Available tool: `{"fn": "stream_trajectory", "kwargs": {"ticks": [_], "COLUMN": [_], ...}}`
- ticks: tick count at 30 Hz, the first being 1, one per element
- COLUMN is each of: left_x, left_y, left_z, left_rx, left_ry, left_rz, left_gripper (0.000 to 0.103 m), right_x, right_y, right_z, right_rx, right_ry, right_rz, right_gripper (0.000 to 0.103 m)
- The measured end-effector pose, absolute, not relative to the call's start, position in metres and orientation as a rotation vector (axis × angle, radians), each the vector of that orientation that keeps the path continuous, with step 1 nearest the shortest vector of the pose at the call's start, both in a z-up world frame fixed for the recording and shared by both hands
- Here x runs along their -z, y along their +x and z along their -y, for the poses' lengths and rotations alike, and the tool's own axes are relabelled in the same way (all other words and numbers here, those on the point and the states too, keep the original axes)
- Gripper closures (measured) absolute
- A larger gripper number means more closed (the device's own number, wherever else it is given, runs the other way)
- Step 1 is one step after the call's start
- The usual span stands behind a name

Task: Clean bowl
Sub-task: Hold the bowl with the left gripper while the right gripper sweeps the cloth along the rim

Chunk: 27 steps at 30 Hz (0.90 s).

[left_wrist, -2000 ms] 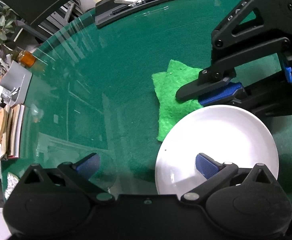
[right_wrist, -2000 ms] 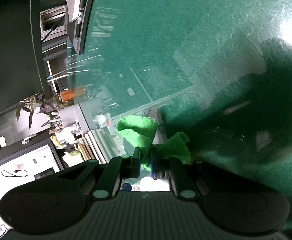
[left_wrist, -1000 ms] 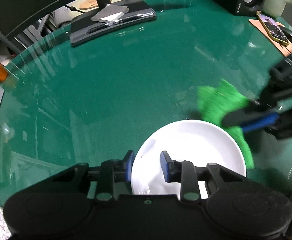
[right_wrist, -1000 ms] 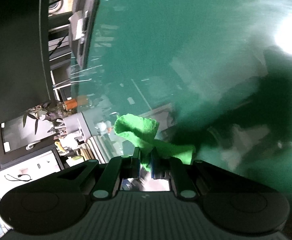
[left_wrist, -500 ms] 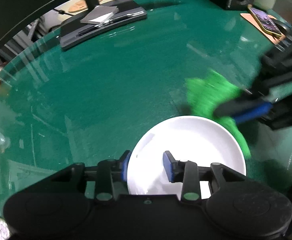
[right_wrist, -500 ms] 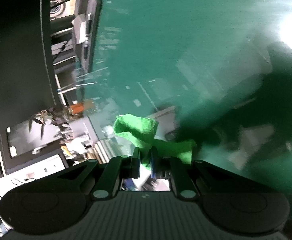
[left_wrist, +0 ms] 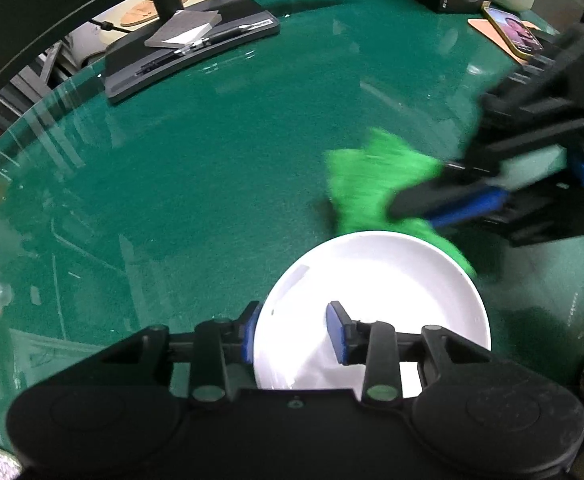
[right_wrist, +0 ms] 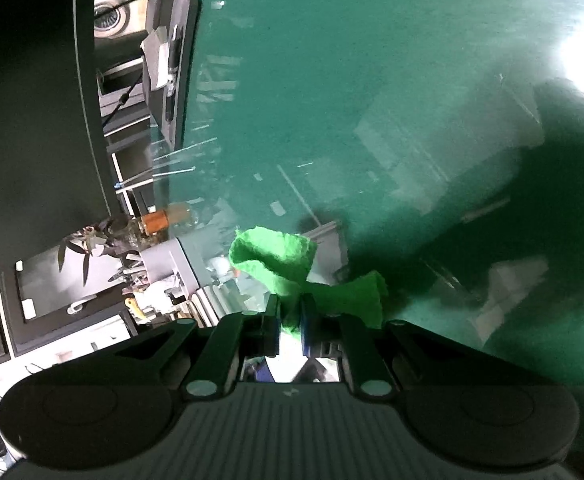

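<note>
Straddling white bowl (left_wrist: 375, 280) rim, left claw (left_wrist: 295, 330) narrow, bowl empty; right claw (right_wrist: 290, 326) clamps green cloth (right_wrist: 288, 264).

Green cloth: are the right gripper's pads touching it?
Touching. The right wrist view shows the green cloth pinched between the shut pads of the right gripper, bunching out in front of them. The blurred left wrist view agrees.

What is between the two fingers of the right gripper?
A fold of the green cloth is pinched between the pads of the right gripper, shown in the right wrist view.
</note>
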<state>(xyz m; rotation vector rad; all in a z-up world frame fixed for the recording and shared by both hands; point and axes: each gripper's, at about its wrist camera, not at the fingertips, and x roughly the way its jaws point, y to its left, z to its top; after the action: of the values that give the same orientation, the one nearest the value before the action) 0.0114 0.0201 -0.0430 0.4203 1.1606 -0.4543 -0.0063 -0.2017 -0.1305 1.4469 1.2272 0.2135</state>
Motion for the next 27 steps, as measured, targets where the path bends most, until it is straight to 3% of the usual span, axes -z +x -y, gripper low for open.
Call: {"fn": "stream_trajectory", "kwargs": {"ticks": [5, 12, 21, 27], "left_x": [0.043, 0.044, 0.044, 0.044], "left_y": [0.014, 0.014, 0.019, 0.018], "left_z": [-0.019, -0.019, -0.016, -0.015], "left_rx": [0.477, 0.478, 0.517, 0.509], "left_ry": [0.438, 0.436, 0.459, 0.462], "left_rz": [-1.16, -1.157, -1.157, -1.159], "left_gripper": [0.068, 0.067, 0.066, 0.066], "right_x": [0.127, 0.139, 0.138, 0.146], "right_y": [-0.026, 0.016, -0.026, 0.004], "right_z": [0.211, 0.185, 0.211, 0.191], "right_rx": [-0.203, -0.216, -0.194, -0.182], "right_ry": [1.465, 1.423, 1.472, 1.443], "right_rz": [-1.255, -1.241, -1.254, -1.24], "right_gripper": [0.092, 0.092, 0.092, 0.092]}}
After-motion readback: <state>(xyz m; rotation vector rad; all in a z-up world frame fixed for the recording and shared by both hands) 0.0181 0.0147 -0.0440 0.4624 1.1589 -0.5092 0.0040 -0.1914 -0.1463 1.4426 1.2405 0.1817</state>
